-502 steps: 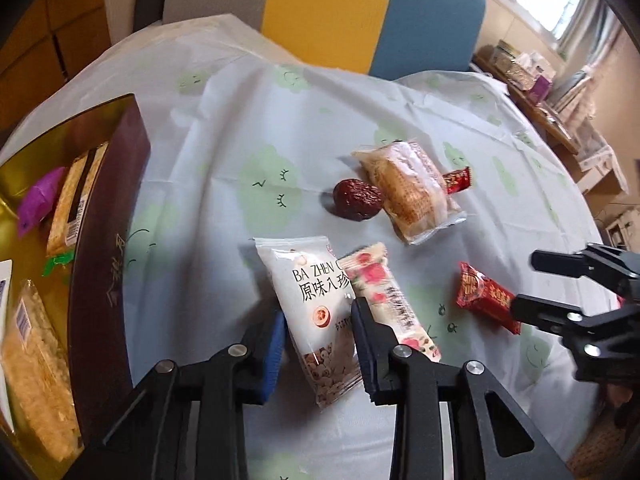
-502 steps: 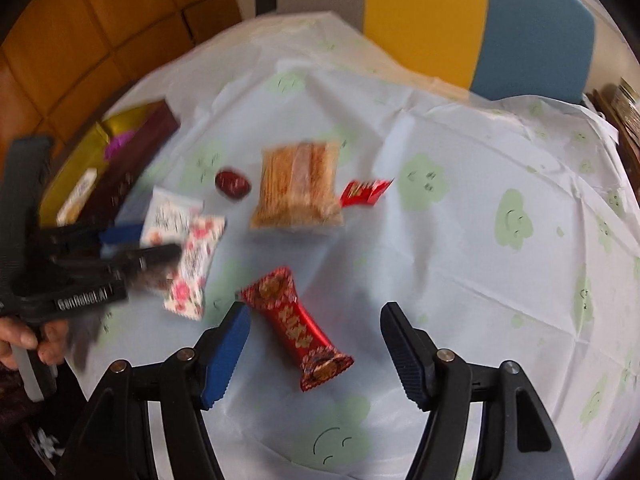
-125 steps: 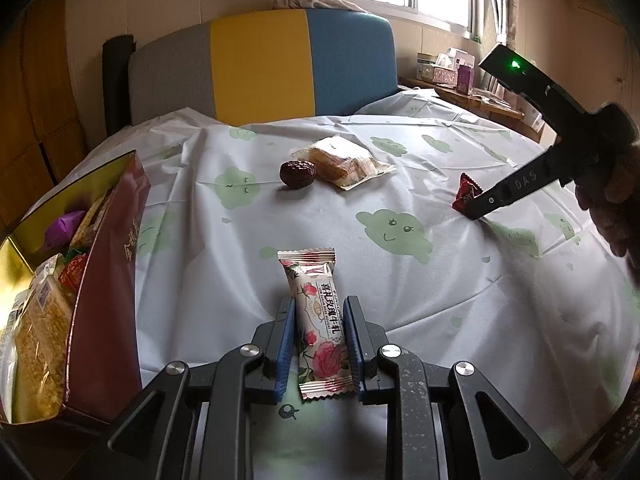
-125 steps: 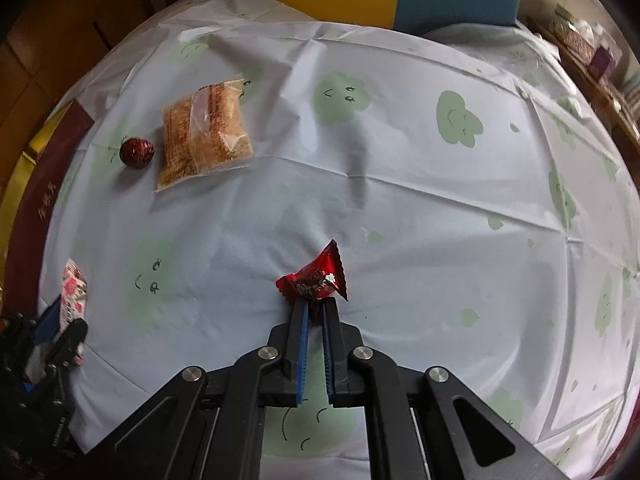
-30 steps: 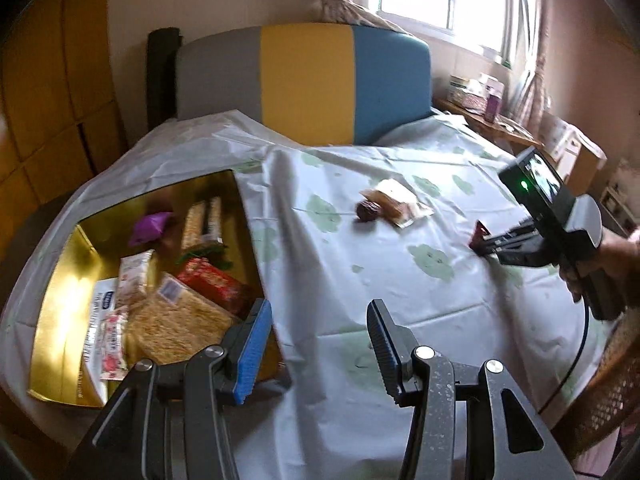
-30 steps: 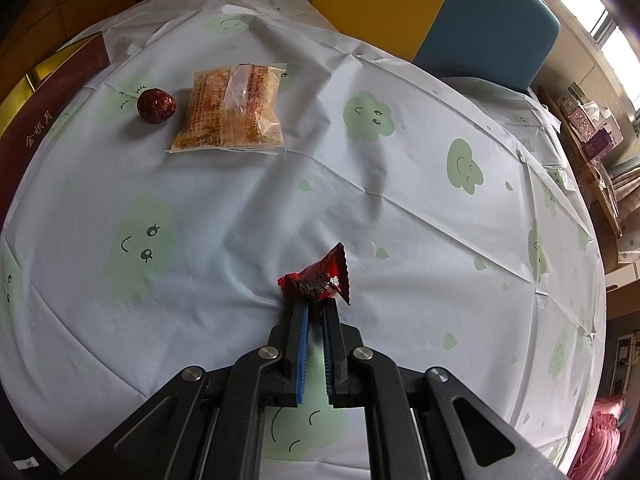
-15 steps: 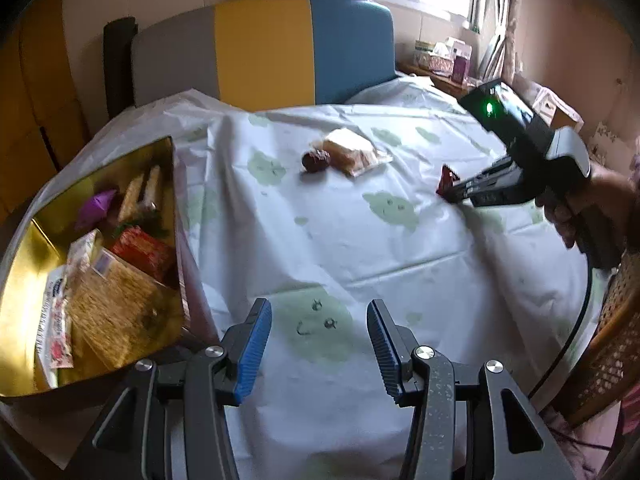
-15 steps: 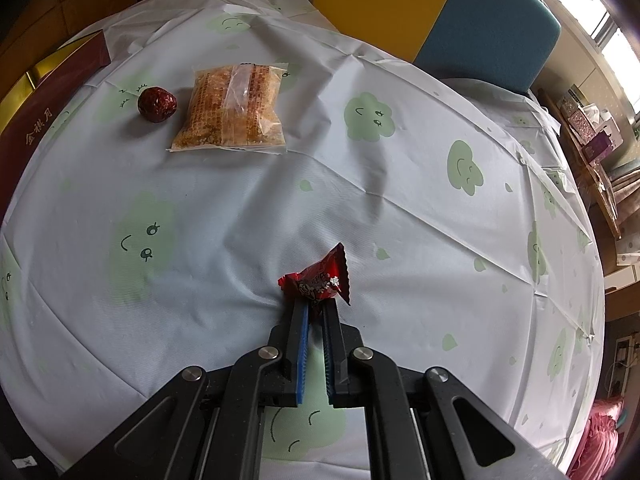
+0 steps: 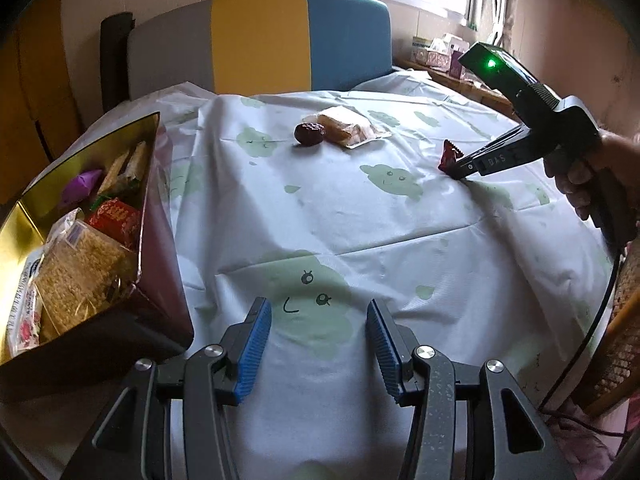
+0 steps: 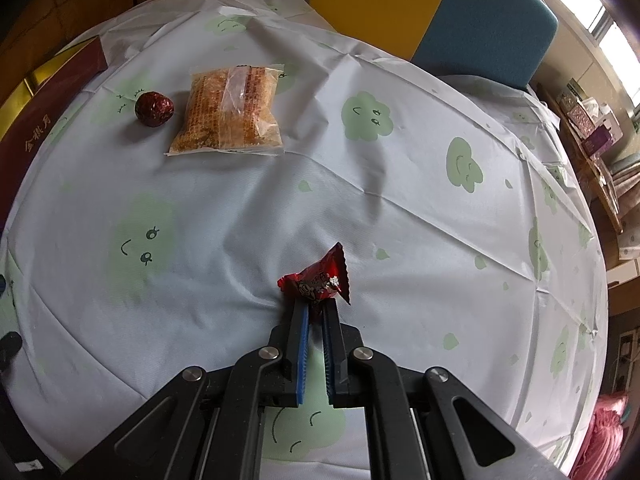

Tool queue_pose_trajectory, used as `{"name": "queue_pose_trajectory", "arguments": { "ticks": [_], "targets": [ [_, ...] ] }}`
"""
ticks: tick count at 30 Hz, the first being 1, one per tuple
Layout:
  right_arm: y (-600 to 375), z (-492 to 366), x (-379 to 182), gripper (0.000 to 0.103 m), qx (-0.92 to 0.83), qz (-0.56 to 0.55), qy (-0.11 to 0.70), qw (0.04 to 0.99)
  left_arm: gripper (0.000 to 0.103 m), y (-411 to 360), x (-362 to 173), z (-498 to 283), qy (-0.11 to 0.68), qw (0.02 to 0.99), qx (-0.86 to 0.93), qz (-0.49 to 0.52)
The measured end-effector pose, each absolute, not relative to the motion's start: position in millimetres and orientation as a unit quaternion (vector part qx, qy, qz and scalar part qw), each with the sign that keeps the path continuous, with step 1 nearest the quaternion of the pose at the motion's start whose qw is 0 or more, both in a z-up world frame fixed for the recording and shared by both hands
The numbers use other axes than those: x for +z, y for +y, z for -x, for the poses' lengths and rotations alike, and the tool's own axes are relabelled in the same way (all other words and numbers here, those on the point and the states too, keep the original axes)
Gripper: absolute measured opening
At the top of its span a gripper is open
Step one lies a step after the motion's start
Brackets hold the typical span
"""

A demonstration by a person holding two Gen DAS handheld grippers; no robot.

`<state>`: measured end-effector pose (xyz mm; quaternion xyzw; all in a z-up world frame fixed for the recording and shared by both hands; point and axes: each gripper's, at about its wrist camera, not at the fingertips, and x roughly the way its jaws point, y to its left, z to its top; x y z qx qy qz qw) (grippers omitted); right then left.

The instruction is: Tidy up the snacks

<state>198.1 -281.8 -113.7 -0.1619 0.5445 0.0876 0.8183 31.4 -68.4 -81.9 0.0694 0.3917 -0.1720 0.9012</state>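
My right gripper (image 10: 314,310) is shut on a small red candy wrapper (image 10: 318,280), held just above the cloth; it also shows in the left wrist view (image 9: 456,166) with the candy (image 9: 448,154) at its tip. My left gripper (image 9: 319,316) is open and empty over the near cloth, right of the gold snack box (image 9: 154,216), which holds several packets. A red date (image 10: 154,109) and a clear-wrapped pastry (image 10: 228,110) lie side by side at the far middle of the table; they also show in the left wrist view, date (image 9: 308,134) and pastry (image 9: 346,126).
The round table has a white cloth with green smiley clouds (image 10: 400,200). A grey, yellow and blue chair back (image 9: 260,44) stands behind it. A shelf with boxes (image 10: 588,120) is at the far right. A wicker chair (image 9: 624,320) sits at the right edge.
My left gripper has swung from over the box toward the table and come lower. The right gripper still holds the red candy in the same spot.
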Motion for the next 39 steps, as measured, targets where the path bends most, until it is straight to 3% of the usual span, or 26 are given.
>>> {"name": "queue_pose_trajectory", "arguments": {
  "ticks": [8,23,24,26,27,33,39],
  "targets": [
    [-277.0,-204.7,-93.1,0.006,0.135,0.1,0.552,0.817,0.051,-64.3,-83.1,-27.9,0.375,0.907,-0.18,-0.065],
    [-71.7,-183.3,-8.4,0.007,0.423,0.106,0.477,0.763,0.051,-59.6,-84.2,-22.6,0.361,0.912,-0.186,-0.056],
    [-60.2,-183.8,-7.3,0.008,0.435,0.107,0.476,0.757,0.051,-59.1,-84.3,-22.9,0.362,0.912,-0.187,-0.055],
    [-42.2,-183.1,-11.3,0.035,0.45,0.115,0.483,0.742,0.051,-59.5,-84.1,-22.7,0.361,0.912,-0.187,-0.055],
    [-36.5,-183.7,-14.8,0.037,0.447,0.121,0.49,0.739,0.051,-59.8,-84.0,-22.3,0.361,0.912,-0.187,-0.056],
    [-39.8,-177.1,-19.5,0.037,0.409,0.116,0.481,0.767,0.051,-60.0,-83.9,-22.1,0.361,0.913,-0.185,-0.052],
    [-136.8,-210.5,-34.9,0.037,0.25,0.077,0.504,0.823,0.051,-59.8,-83.9,-22.4,0.362,0.913,-0.184,-0.05]
  ]
}}
